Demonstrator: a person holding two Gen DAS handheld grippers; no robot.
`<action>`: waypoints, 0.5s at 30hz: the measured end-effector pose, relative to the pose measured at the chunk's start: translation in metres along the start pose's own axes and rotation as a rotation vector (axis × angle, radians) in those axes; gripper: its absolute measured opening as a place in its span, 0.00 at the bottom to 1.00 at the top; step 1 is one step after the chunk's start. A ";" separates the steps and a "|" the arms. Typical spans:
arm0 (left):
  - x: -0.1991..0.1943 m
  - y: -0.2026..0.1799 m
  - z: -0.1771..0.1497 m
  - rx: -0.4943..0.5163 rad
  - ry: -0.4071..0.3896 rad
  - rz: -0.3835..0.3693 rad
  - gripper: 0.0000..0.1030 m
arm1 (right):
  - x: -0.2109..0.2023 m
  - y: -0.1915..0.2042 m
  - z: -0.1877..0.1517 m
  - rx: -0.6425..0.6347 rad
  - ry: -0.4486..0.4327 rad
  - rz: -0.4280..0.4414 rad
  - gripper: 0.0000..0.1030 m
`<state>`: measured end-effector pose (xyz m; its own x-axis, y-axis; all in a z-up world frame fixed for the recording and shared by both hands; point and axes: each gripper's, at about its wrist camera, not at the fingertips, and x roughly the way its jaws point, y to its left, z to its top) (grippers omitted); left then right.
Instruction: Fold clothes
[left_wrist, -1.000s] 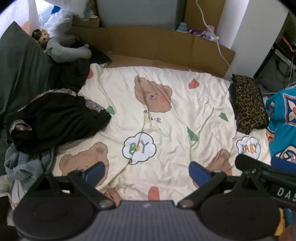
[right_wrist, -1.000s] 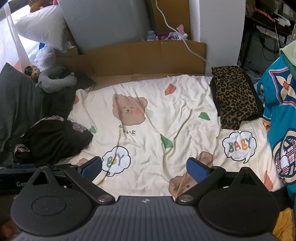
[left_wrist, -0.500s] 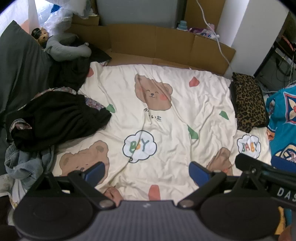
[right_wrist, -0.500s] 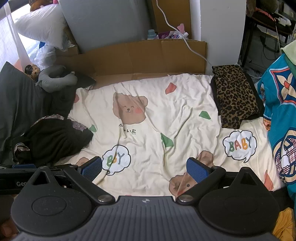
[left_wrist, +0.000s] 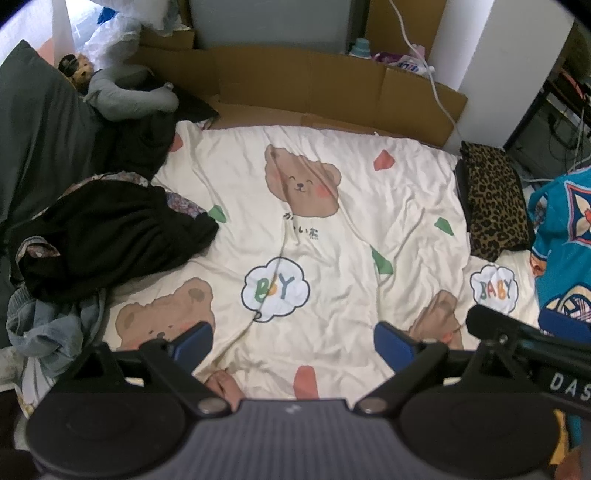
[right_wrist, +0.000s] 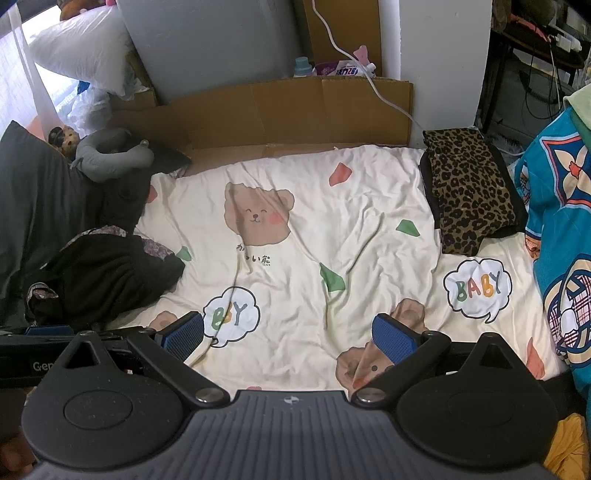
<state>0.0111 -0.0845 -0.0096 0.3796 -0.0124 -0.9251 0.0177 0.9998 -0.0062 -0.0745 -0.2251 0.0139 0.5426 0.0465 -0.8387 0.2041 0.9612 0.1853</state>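
Note:
A heap of unfolded clothes lies at the bed's left edge: a black garment (left_wrist: 107, 236) (right_wrist: 99, 280) on top, a floral piece beneath, and a pale denim one (left_wrist: 48, 325) nearer me. A folded leopard-print garment (left_wrist: 495, 206) (right_wrist: 469, 192) rests at the right edge. My left gripper (left_wrist: 293, 341) hovers open over the near part of the cream bear-print sheet (left_wrist: 314, 229), holding nothing. My right gripper (right_wrist: 291, 338) is likewise open and empty above the sheet (right_wrist: 314, 240). Part of the right gripper's body (left_wrist: 517, 339) shows at the right of the left wrist view.
A teal patterned cloth (right_wrist: 554, 240) hangs along the right. Brown cardboard (right_wrist: 277, 110) lines the far edge of the bed. A grey neck pillow (right_wrist: 110, 155) and a small plush toy (right_wrist: 64, 136) lie at the far left on a dark pillow (left_wrist: 33, 147). A white cable (right_wrist: 369, 81) runs down the wall.
Both views have shifted very slightly, as if the grippers pulled back a touch. Both grippers stay open and nothing on the bed has moved.

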 end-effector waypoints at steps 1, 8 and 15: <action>0.000 0.001 0.000 0.001 0.000 -0.001 0.93 | 0.000 0.000 0.000 0.000 0.000 0.000 0.98; 0.002 0.005 0.001 0.001 0.012 -0.008 0.93 | 0.001 0.004 0.000 -0.001 -0.004 -0.005 0.98; 0.001 0.001 -0.001 -0.008 0.018 -0.007 0.93 | 0.004 0.008 -0.001 0.002 -0.002 -0.008 0.98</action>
<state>0.0105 -0.0840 -0.0112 0.3625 -0.0188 -0.9318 0.0126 0.9998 -0.0153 -0.0717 -0.2172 0.0117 0.5425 0.0381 -0.8392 0.2102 0.9610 0.1795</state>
